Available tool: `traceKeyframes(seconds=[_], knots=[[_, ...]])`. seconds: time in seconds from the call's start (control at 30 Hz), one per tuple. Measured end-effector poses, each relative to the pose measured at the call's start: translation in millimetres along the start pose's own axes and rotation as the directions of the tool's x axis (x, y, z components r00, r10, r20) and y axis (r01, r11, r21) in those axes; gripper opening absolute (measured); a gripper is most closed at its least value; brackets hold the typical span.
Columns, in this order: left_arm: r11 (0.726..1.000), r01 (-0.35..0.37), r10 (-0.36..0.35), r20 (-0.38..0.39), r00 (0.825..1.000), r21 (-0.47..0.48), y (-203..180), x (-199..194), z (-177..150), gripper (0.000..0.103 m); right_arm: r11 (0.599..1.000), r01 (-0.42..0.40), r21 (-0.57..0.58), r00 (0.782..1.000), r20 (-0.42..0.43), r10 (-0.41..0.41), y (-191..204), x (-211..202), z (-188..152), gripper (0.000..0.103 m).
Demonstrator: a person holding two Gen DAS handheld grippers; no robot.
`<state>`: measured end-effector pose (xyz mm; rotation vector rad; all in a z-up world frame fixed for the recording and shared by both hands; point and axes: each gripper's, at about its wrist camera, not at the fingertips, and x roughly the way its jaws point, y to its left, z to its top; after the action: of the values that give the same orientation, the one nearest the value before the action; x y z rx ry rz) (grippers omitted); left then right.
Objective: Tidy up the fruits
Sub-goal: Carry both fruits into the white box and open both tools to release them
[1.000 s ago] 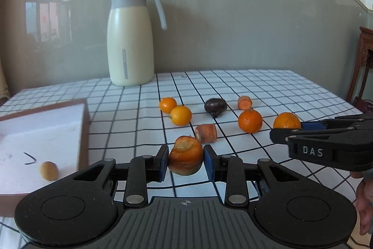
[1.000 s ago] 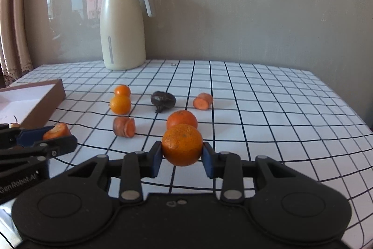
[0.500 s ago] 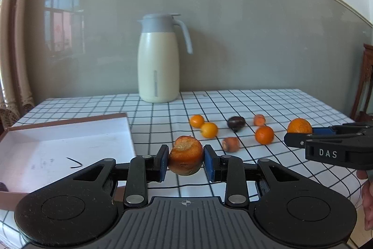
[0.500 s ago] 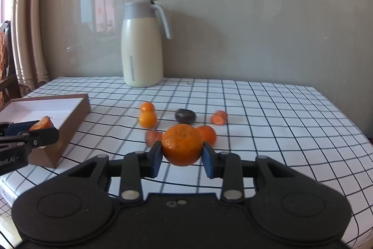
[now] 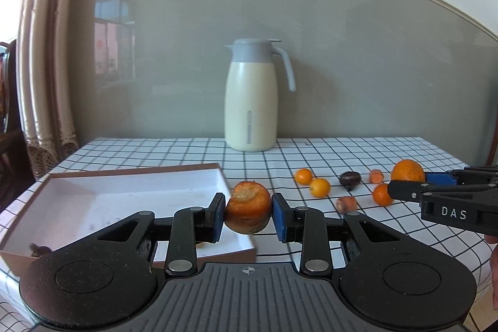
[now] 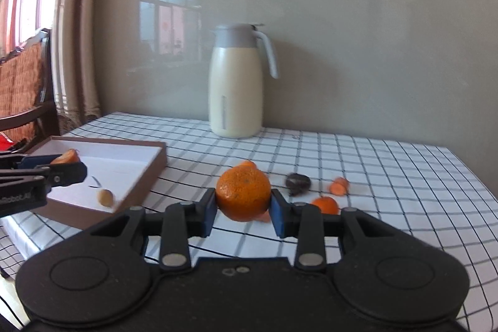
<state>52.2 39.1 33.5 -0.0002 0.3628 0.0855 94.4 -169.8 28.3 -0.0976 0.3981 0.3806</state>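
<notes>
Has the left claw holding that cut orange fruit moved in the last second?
Yes. The left claw has carried the cut fruit up and left, away from the loose fruit on the tablecloth, over the box corner.

Glossy grey wall panel under cream moulding, window reflected. Beige curtain left. Carved wooden chair beside checked table.
</notes>
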Motion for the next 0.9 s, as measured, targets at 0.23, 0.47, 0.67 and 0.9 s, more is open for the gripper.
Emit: traceKeyframes(seconds=[0.23,0.47,0.67,0.9], knots=[[0.999,-0.050,0.050,0.006,0.999,-0.020,27,-8,-4,0.032,0.997,-0.066,-0.045,0.997,0.024,0.067,25,3,6,0.027],[0.994,-0.093,0.094,0.008,0.996,-0.051,53,-15,-8,0.032,0.989,-0.127,-0.071,0.991,0.039,0.130,51,9,9,0.027],[0.989,-0.131,0.131,0.008,0.991,-0.070,72,-18,-11,0.032,0.981,-0.172,-0.091,0.983,0.046,0.177,70,13,11,0.027],[0.981,-0.172,0.173,0.005,0.985,-0.085,91,-22,-18,0.032,0.973,-0.208,-0.100,0.975,0.057,0.214,84,17,14,0.027]])
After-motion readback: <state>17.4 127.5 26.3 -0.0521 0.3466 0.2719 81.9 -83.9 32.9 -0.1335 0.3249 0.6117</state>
